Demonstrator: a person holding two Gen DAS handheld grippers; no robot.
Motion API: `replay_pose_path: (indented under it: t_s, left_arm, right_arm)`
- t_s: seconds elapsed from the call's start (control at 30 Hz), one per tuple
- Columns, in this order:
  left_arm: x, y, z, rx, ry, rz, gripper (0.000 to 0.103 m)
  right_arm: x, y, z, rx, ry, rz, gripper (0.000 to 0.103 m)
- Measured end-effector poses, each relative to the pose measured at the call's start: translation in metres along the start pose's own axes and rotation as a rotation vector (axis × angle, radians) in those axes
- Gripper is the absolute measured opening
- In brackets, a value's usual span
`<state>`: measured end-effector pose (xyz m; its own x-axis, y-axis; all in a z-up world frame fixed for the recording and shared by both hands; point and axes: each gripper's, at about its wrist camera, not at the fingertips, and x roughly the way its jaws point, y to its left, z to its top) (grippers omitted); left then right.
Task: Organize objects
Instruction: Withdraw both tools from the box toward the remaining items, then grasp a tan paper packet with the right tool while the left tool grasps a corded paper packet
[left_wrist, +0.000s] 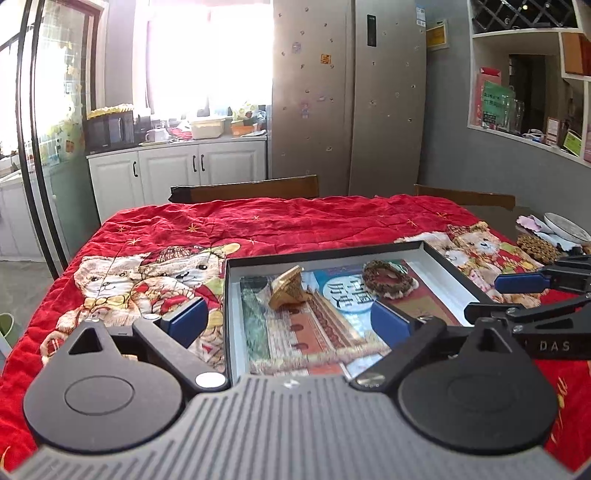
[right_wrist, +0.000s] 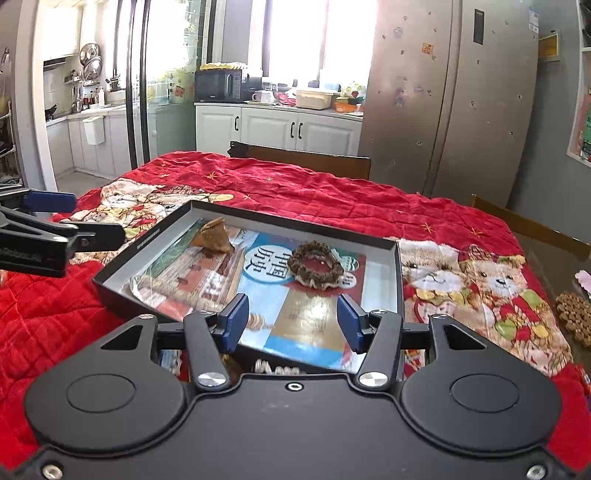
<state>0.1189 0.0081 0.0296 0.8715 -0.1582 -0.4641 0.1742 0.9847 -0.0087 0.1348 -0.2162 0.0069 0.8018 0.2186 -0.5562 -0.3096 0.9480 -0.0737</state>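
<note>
Both grippers hang spread and empty at the box's (right_wrist: 397, 273) near edge. The right gripper (right_wrist: 291, 323) is nearer the bead bracelet (right_wrist: 317, 267), which lies inside, straight ahead; the left gripper (left_wrist: 291, 319) faces the gold ingot (left_wrist: 290, 288).

A counter (right_wrist: 546, 254) is covered almost wholly by a red quilt (left_wrist: 295, 218) printed with bears and gold stars; only a dark bare strip shows at the right edge. On the quilt lies a shallow dark box (right_wrist: 255, 218) with a pale inner wall, set askew to the counter's edges. On the bare strip at the right sit a round brown mat of small discs (right_wrist: 576, 317), a pale plate (left_wrist: 565, 223) and a scalloped pink piece (left_wrist: 530, 221) just beside the plate. The mat lies at the quilt's border, near the bear print. Two wooden chair backs (left_wrist: 243, 188) stand against the far side.
</note>
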Motion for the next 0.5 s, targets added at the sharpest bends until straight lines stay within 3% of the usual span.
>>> replay_pose_path:
  t_s: [0.5]
  left_arm:
    - [-0.034,-0.014,-0.035,0.087,0.018,-0.094,0.102]
  right_arm:
    - [-0.037,-0.009,-0.054,0.027,0.022,0.032,0.051]
